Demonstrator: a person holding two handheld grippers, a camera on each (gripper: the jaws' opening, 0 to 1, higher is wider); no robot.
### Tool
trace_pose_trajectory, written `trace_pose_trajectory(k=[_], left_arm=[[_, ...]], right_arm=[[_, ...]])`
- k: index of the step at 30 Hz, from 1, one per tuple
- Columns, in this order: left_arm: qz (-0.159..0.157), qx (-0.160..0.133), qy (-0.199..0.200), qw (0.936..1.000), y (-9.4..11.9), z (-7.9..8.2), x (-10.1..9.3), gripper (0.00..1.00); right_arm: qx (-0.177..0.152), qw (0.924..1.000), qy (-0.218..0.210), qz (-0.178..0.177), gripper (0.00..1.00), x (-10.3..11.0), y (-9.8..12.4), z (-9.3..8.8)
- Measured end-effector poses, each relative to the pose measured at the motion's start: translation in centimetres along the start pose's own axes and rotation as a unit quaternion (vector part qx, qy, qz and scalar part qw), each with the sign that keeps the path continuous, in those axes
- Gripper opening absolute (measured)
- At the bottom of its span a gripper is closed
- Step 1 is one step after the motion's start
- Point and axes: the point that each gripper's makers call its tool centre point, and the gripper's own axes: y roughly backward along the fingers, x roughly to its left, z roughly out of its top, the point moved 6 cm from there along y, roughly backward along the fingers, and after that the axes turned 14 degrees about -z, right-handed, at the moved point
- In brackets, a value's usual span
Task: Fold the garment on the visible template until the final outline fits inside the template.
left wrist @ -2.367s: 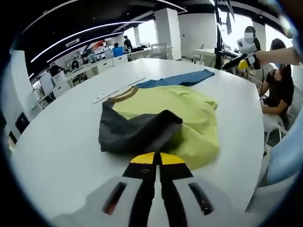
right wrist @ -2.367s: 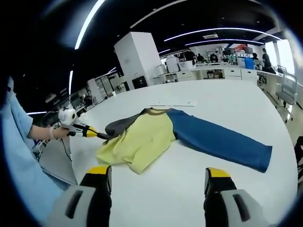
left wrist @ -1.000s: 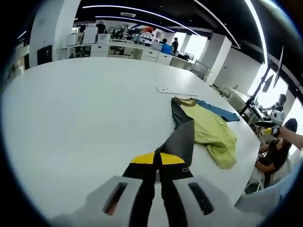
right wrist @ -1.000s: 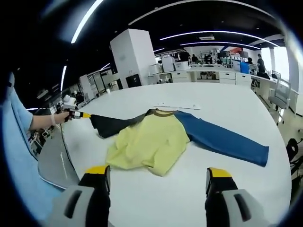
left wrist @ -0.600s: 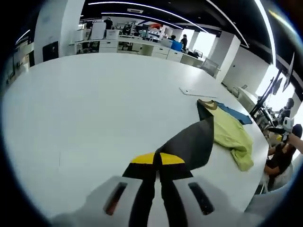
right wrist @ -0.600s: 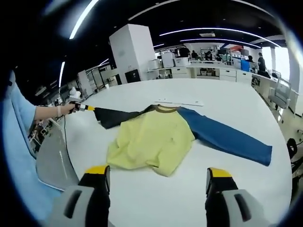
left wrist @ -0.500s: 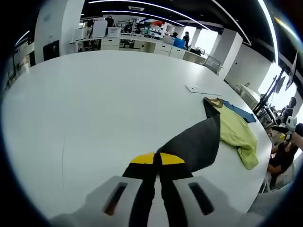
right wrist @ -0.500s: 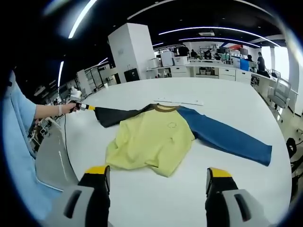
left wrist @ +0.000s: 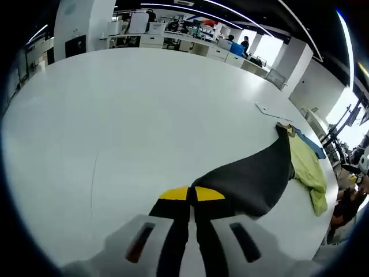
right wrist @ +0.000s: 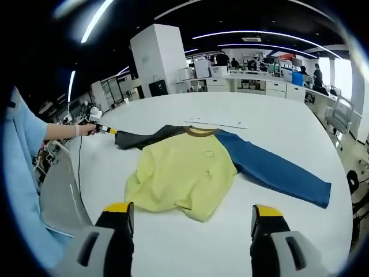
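Now left claw [left wrist: 191,194] pinches dark sleeve [left wrist: 248,182].

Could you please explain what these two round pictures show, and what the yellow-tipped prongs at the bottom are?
No robot here: a person holds a two-jaw tool in each hand, and a fisheye camera rides on each tool, looking along its jaws. In the left gripper view, the left gripper has its jaws shut on the dark grey sleeve of a shirt, drawn out across the white table. In the right gripper view, the right gripper hangs open above the table, holding nothing. It looks at the whole shirt: a yellow body, a blue sleeve lying flat, and the grey sleeve stretched toward the person's hand holding the other tool.
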Motion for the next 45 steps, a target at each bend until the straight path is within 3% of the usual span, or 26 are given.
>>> trace_pose_trajectory(k=[8, 12, 14, 18, 21, 24, 30, 36, 43, 45], left_arm=[[0.009, 0.025, -0.004, 0.9996, -1.3, 0.4, 2.2, 0.0], [0.018, 0.07, -0.017, 0.9973, -1.8, -0.4, 2.9, 0.0], [0.018, 0.065, 0.013, 0.9977, -1.6, -0.4, 2.7, 0.0], [0.015, 0.088, 0.023, 0.9957, -1.1, -1.0, 2.5, 0.0], [0.014, 0.118, 0.011, 0.9928, -0.3, -2.0, 2.0, 0.0], [0.015, 0.13, -0.002, 0.9914, 0.2, -2.5, 1.6, 0.0], [0.013, 0.14, 0.009, 0.99, 0.7, -3.2, 1.2, 0.0], [0.01, 0.146, -0.005, 0.9891, 0.8, -3.3, 1.1, 0.0], [0.014, 0.144, -0.045, 0.9885, 0.8, -3.2, 1.2, 0.0], [0.018, 0.128, -0.054, 0.9902, 0.9, -2.8, 1.2, 0.0]], right_arm=[[0.014, 0.9999, 0.002, -0.006, 0.84, -0.3, -0.5, -0.2], [0.019, 0.9998, 0.001, -0.005, 0.84, -0.2, -0.9, -0.2], [0.021, 0.9998, 0.005, -0.003, 0.84, 0.0, -1.1, -0.2], [0.023, 0.9997, 0.006, 0.002, 0.84, 0.3, -1.7, -0.1], [0.019, 0.9998, 0.008, 0.006, 0.84, 0.5, -1.8, 0.1], [0.017, 0.9998, 0.009, 0.009, 0.85, 0.6, -2.1, 0.1], [0.01, 0.9999, 0.013, 0.006, 0.9, 0.4, -2.1, 0.4], [0.009, 0.9998, 0.015, -0.002, 0.93, 0.1, -1.8, 0.3], [0.007, 0.9999, 0.01, -0.004, 0.93, 0.0, -1.2, -0.1], [0.004, 0.9999, 0.008, -0.007, 0.93, -0.1, -1.0, -0.2]])
